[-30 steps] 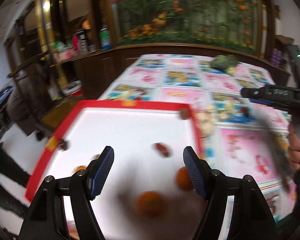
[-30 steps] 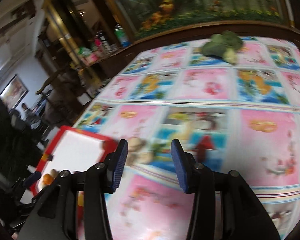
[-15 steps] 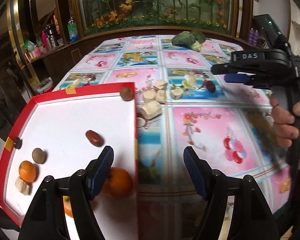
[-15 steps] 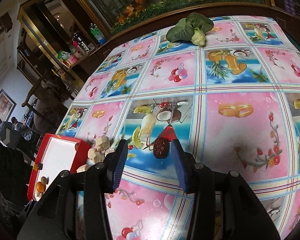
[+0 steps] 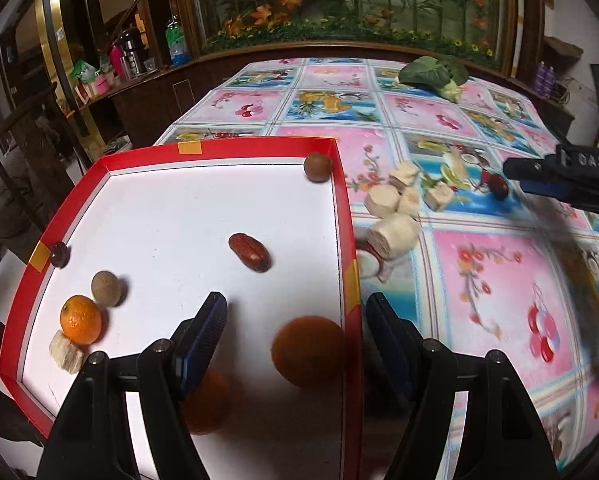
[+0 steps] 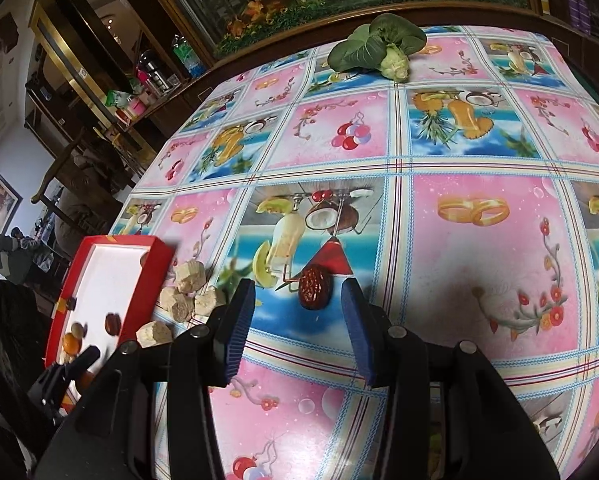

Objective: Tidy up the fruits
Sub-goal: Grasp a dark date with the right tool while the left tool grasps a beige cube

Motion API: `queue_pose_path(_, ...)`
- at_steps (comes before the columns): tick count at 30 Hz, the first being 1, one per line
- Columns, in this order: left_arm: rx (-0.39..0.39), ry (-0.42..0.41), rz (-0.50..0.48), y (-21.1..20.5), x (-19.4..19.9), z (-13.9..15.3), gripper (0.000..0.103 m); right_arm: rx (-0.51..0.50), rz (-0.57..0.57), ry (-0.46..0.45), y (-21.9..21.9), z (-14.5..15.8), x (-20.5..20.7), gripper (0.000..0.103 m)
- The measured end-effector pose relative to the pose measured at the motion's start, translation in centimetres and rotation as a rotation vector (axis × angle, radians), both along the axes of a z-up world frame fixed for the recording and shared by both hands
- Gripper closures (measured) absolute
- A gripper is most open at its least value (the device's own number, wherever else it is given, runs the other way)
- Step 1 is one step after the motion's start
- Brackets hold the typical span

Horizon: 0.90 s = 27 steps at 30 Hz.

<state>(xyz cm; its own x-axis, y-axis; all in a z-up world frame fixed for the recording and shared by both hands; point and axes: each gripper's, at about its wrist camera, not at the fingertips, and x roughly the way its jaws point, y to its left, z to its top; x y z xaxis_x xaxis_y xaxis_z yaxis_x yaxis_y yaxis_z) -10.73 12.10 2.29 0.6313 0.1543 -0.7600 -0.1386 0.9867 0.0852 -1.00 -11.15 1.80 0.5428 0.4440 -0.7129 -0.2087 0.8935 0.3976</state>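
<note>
A red-rimmed white tray [image 5: 259,148] holds a red date [image 5: 249,252], oranges [image 5: 80,319] [image 5: 308,352], a brown round fruit [image 5: 318,166] and other small pieces. My left gripper [image 5: 295,324] hangs open over the tray's right edge, above the larger orange. On the patterned tablecloth a second red date [image 6: 314,286] lies just ahead of my open right gripper [image 6: 299,312], between the lines of its fingers and apart from them. That date [image 5: 497,185] and the right gripper's body [image 5: 559,172] show in the left wrist view. The tray [image 6: 149,268] sits at the left in the right wrist view.
Several beige cut chunks [image 5: 395,208] [image 6: 187,292] lie on the cloth beside the tray's right rim. A leafy green vegetable [image 6: 379,48] rests at the far end of the table. Shelves with bottles [image 5: 131,56] stand to the left, past the table edge.
The left gripper has shifted left and down over the tray, still open. The right gripper has come lower and closer to the date on the cloth, which now sits just before its fingertips.
</note>
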Motion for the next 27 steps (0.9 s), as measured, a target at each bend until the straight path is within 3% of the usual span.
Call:
queue_pose_path(5,-0.067,-0.028,-0.068,-1.5,-0.5,1.0,0.03,0.017,-0.035,0.001,-0.9,0.1,0.3,0.056)
queue_pose_path(8,-0.022,-0.041,-0.07,-2.6,0.3,1.5,0.028,0.034,-0.052,0.015,-1.4,-0.1,0.6,0.056)
queue_pose_path(12,-0.082,-0.076,-0.067,-2.5,0.7,3.2,0.028,0.037,-0.054,0.014,-1.4,0.0,0.6,0.056)
queue_pose_path(16,-0.073,-0.134,-0.138,-4.1,0.3,4.8,0.028,0.041,-0.05,0.011,-1.3,0.1,0.8,0.056)
queue_pose_path(19,-0.045,-0.104,-0.164,-5.4,1.3,3.9,0.028,0.048,-0.041,0.013,-1.2,0.3,0.7,0.056)
queue_pose_path(27,-0.153,0.001,-0.107,-4.5,4.4,0.7,0.029,0.061,-0.041,0.01,-1.2,0.5,0.6,0.056)
